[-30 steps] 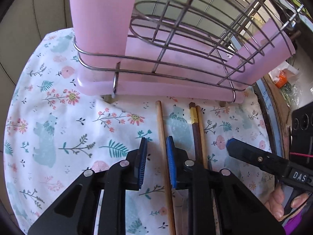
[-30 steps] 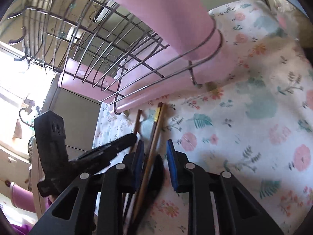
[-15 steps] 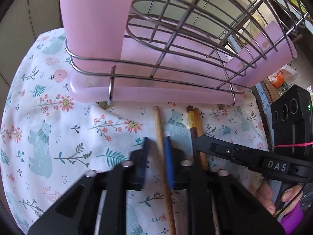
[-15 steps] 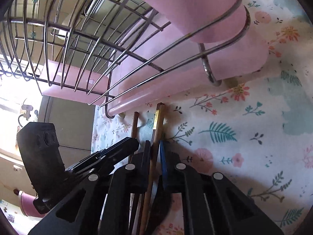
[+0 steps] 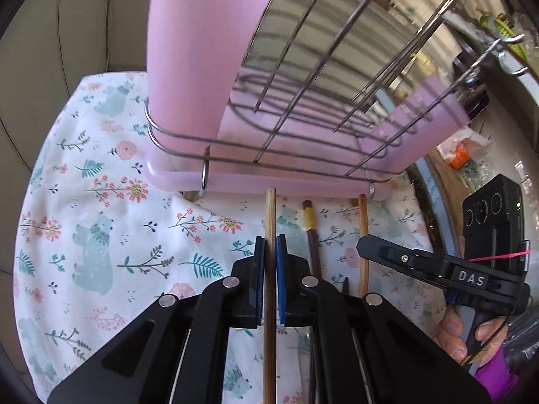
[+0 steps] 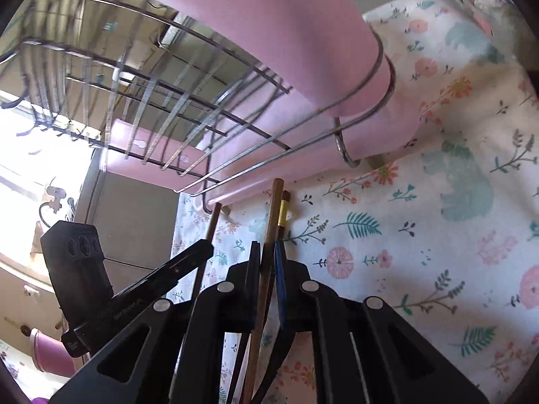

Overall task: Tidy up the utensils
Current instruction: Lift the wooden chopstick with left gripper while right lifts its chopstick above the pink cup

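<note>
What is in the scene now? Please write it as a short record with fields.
left gripper: shut on a light wooden chopstick
right gripper: shut on a brown chopstick
dark chopstick: has a yellow band, lies on the cloth between the two held ones
rack: wire, with a pink tray and a pink cup holder
cloth: white, floral print, under everything

The right tool (image 6: 267,266) grips a light wooden chopstick (image 6: 271,222) on the floral cloth (image 6: 438,219).

both grippers, left gripper (image 5: 269,262) and right gripper (image 6: 267,262), have closed on chopsticks
</note>
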